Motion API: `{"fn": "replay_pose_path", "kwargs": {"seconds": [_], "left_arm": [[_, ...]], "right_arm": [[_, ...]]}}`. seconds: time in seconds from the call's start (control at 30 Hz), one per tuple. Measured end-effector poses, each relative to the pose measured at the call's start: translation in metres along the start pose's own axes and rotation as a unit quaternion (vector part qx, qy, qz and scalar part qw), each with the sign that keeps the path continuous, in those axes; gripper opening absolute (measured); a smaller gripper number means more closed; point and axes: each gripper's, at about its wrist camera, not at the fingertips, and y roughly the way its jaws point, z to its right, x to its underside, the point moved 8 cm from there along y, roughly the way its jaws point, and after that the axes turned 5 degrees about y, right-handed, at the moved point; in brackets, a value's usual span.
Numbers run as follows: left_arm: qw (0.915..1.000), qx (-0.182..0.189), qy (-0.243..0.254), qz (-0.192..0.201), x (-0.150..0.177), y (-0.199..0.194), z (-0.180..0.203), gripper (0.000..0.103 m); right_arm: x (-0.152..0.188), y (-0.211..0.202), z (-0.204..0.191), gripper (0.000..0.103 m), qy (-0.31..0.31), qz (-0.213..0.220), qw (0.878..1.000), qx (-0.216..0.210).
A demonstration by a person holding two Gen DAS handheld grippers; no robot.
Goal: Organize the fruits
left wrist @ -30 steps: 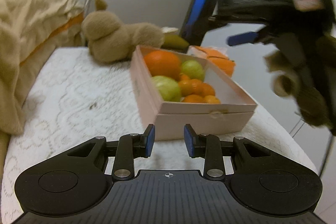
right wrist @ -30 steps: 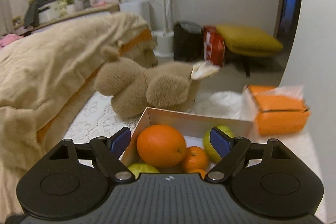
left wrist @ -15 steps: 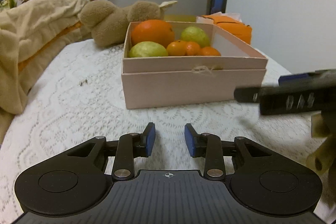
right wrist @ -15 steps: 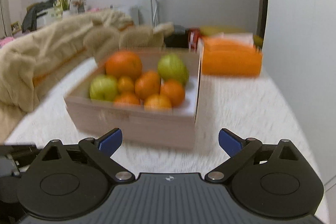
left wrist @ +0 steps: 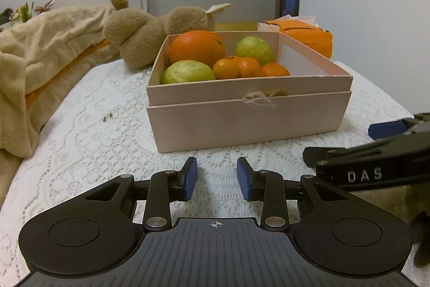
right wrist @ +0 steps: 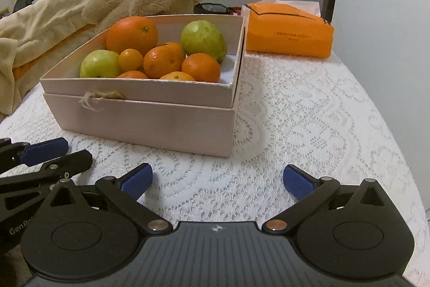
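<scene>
we take the pink box (left wrist: 250, 123) as our landmark; it stands on a white lace cloth (right wrist: 309, 109), its inner tray sitting slightly raised within the outer sleeve, with a frayed bit of twine (left wrist: 259, 97) at the near wall. inside the box we see the fruits: a large orange (right wrist: 132, 34) at the far left corner, one green guava (right wrist: 203, 39) at the far right, a second green guava (right wrist: 100, 63) at the near left, and several small tangerines (right wrist: 162, 61) clustered between them toward the near wall. behind the box lies a brown plush toy (left wrist: 145, 39), touching a tan blanket (left wrist: 40, 45) that spreads away from the box's left side; beyond the box's far right corner rests an orange tissue pack (right wrist: 289, 36). in front of the box we hold the left gripper (left wrist: 216, 176), its blue pads standing narrowly apart and parallel with only cloth between them, grasping nothing. in front of the box's near right corner we hold the right gripper (right wrist: 217, 180), whose jaws are opening wide, with nothing between them but cloth. both grippers are near the box without touching it, and each appears at the edge of the other's view.
</scene>
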Motion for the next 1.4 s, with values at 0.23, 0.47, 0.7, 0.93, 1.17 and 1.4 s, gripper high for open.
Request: {"fn": "replay_pose_path", "kwargs": {"seconds": [0.23, 0.47, 0.7, 0.93, 1.17, 1.4], "left_arm": [[1.0000, 0.003, -0.007, 0.000, 0.0020, -0.0018, -0.0013, 0.037], [0.9999, 0.005, -0.011, 0.001, 0.0017, -0.0018, -0.0011, 0.037], [0.9999, 0.004, -0.010, 0.001, 0.0018, -0.0018, -0.0014, 0.037], [0.9999, 0.005, -0.011, 0.001, 0.0016, -0.0020, -0.0007, 0.037], [0.9999, 0.005, -0.011, 0.001, 0.0018, -0.0019, -0.0011, 0.037], [0.9999, 0.005, -0.011, 0.001, 0.0017, -0.0021, -0.0011, 0.037]], "right_arm": [[0.0111, -0.0099, 0.0010, 0.103, 0.015, 0.036, 0.999, 0.021], [0.0106, -0.0092, 0.0024, 0.103, 0.017, 0.036, 0.999, 0.018], [0.0113, -0.0094, 0.0017, 0.103, 0.016, 0.036, 0.999, 0.019], [0.0112, -0.0093, 0.0023, 0.103, 0.016, 0.036, 0.999, 0.019], [0.0113, -0.0097, 0.0024, 0.103, 0.016, 0.036, 0.999, 0.019], [0.0115, -0.0096, 0.0019, 0.103, 0.016, 0.036, 0.999, 0.019]]}}
